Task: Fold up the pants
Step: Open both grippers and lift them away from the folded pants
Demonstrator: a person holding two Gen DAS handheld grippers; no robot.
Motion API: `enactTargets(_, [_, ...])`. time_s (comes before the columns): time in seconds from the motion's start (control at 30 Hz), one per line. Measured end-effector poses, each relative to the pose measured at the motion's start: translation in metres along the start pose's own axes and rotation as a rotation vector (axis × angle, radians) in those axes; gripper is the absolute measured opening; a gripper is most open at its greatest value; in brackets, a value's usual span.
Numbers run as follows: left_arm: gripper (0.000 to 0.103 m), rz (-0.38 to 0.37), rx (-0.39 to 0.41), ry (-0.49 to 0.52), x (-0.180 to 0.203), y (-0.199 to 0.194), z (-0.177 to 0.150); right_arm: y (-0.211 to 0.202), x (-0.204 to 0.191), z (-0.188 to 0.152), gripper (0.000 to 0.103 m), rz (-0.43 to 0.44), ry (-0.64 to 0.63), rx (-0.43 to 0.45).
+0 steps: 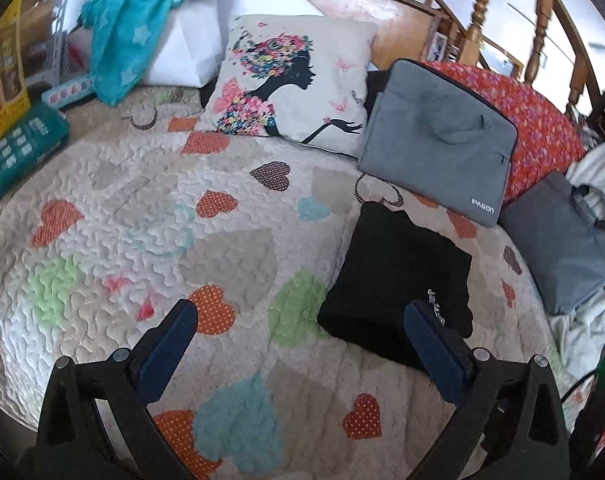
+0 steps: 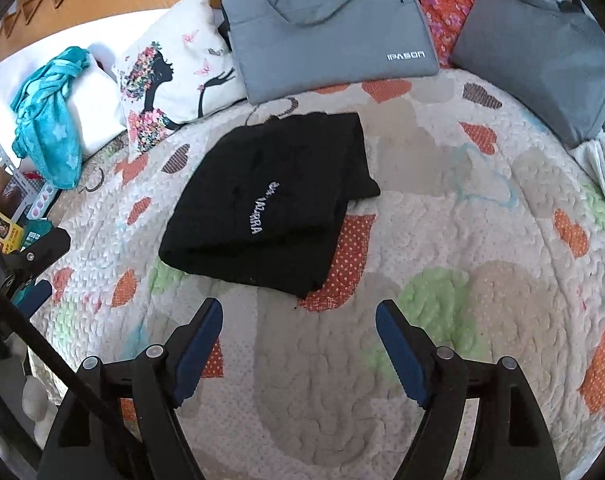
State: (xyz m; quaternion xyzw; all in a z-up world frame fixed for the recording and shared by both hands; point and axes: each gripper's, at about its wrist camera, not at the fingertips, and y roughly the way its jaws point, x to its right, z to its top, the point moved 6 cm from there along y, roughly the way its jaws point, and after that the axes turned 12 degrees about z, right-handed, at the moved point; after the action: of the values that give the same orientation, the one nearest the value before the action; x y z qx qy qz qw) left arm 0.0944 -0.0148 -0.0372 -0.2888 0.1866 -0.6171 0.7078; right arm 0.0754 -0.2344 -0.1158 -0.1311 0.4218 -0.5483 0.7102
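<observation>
Folded black pants [image 2: 274,200] are lying on the heart-patterned quilt [image 2: 442,240], both grippers hanging empty above it.

In the right wrist view the pants are sitting as a compact square in the upper middle of the frame, below the grey laptop bag [image 2: 326,24]; in the left wrist view they are lying at centre right. The right gripper [image 2: 298,320] and left gripper [image 1: 300,316] are each holding their jaws wide apart, gripping nothing. The folding looks essentially finished; any next move is probably just squaring the loose corner at the bundle's right edge.
</observation>
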Motion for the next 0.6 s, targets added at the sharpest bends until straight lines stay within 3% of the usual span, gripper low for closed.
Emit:
enactTargets(0.2, [0.102,0.008,0.052,0.088,0.016,-0.009,-0.001,0.008,0.001,0.000,0.084,0.003,0.011,-0.018])
enactTargets(0.37, [0.102,-0.047,0.038,0.160,0.029,-0.007,-0.006,0.014,0.001,-0.001,0.084,0.006,0.013,-0.029])
enactTargets(0.53, [0.102,0.038,0.005,0.252,0.037,0.004,-0.015,0.020,0.004,-0.001,0.084,-0.004,0.022,-0.043])
enactTargets(0.6, [0.102,0.039,-0.008,0.266,0.039,0.006,-0.018,0.021,0.005,-0.001,0.084,-0.008,0.022,-0.048])
